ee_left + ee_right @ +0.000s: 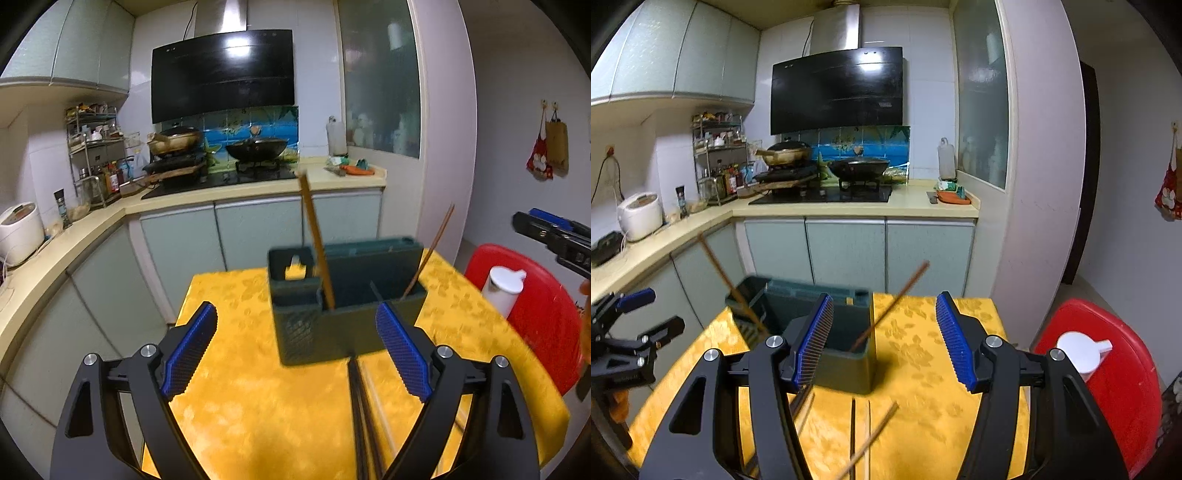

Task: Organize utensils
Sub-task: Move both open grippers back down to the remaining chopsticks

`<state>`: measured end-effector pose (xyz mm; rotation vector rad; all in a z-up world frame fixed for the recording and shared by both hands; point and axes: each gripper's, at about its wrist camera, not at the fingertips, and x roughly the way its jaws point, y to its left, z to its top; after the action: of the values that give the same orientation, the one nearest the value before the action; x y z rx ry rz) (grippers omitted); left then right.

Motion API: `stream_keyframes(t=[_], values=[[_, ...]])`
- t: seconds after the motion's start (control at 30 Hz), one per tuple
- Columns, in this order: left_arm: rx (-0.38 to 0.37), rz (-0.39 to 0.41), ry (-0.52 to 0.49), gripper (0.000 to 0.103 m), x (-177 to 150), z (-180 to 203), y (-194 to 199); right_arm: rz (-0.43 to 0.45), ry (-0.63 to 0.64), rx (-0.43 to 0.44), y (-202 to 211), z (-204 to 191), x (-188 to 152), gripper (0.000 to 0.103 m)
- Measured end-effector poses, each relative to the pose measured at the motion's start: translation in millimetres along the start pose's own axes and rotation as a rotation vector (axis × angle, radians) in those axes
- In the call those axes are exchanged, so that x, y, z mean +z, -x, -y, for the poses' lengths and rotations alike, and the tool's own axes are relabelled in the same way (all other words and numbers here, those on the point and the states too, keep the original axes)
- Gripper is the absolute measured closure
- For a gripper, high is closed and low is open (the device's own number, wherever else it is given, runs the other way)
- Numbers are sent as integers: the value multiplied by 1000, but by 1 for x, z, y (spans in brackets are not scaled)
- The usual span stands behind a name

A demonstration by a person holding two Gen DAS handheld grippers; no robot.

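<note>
Loose chopsticks [864, 439] lay on the yellow cloth [923, 350] before the holder [846, 354], long axes running toward it, directly under the right gripper [884, 341], nearer than the left gripper [295, 350]; both grippers gaped empty.

Left gripper [295, 349] and right gripper [884, 339] hover (fingers spread, holding nothing).

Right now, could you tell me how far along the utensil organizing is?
Partly done. Two chopsticks already stand leaning in the green holder: one toward its left, one at its right end. Nothing is in hand: the left gripper and right gripper are both open and empty. Left to do: several chopsticks lie loose on the yellow tablecloth in front of the holder.
</note>
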<state>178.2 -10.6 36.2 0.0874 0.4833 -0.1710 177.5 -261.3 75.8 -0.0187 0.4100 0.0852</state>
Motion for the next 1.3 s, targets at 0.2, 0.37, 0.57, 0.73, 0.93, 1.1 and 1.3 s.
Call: stream_keyframes(t=[0.2,0.37,0.57,0.73,0.93,1.1,1.3], values=[[10,-39,-4,18,-49,-3,10,-17,46,-15,23,-6,-53,46],[8,-72,-27,18,-88,2,17,-55,90,-30,34,-15,-96,46],[7,-120,-64,18,-125,9,17,-93,119,-40,42,-21,-134,46],[-14,-151,-53,18,-147,13,16,-121,86,-35,44,-20,-151,46],[-22,-178,-74,18,-165,18,16,-121,62,-56,46,-16,-162,46],[-20,-199,-106,18,-178,21,18,-135,55,-51,44,-16,-168,46],[-24,-244,-140,18,-193,26,14,-161,47,-42,40,-15,-175,46]])
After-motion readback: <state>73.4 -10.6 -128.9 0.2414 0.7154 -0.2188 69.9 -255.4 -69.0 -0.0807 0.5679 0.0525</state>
